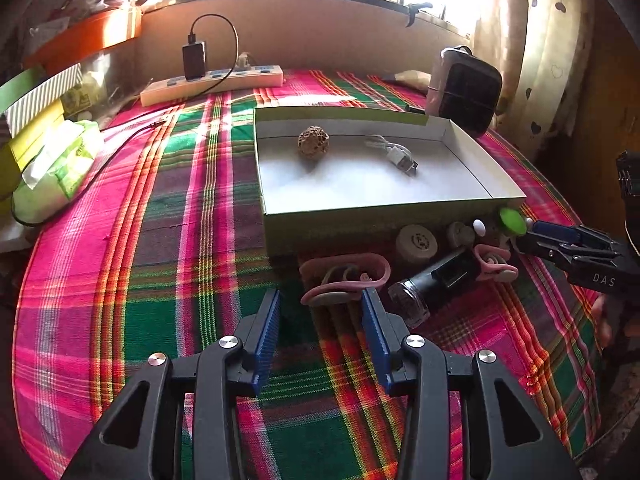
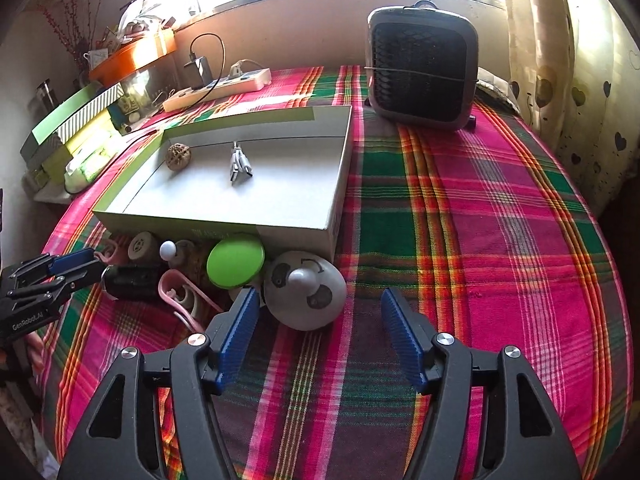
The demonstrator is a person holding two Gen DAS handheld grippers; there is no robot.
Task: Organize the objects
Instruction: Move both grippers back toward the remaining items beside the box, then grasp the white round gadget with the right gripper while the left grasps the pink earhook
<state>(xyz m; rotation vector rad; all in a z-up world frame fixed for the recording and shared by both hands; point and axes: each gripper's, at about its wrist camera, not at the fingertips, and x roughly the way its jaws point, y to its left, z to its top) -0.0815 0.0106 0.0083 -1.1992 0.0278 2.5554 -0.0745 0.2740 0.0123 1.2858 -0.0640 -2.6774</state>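
The right gripper [image 2: 316,312], jaws spread and empty, sits just short of the panda-faced dome [image 2: 305,295], slightly left of centre. The left gripper [image 1: 320,312] (also spread, empty) faces the pink clip [image 1: 344,280].

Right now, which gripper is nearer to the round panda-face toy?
Right. The right gripper hangs open just in front of the panda-face toy. The left gripper is open over the pink clip, farther along the row.

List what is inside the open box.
In the box: a walnut and a coiled white cable. The near wall hides the floor strip behind it.
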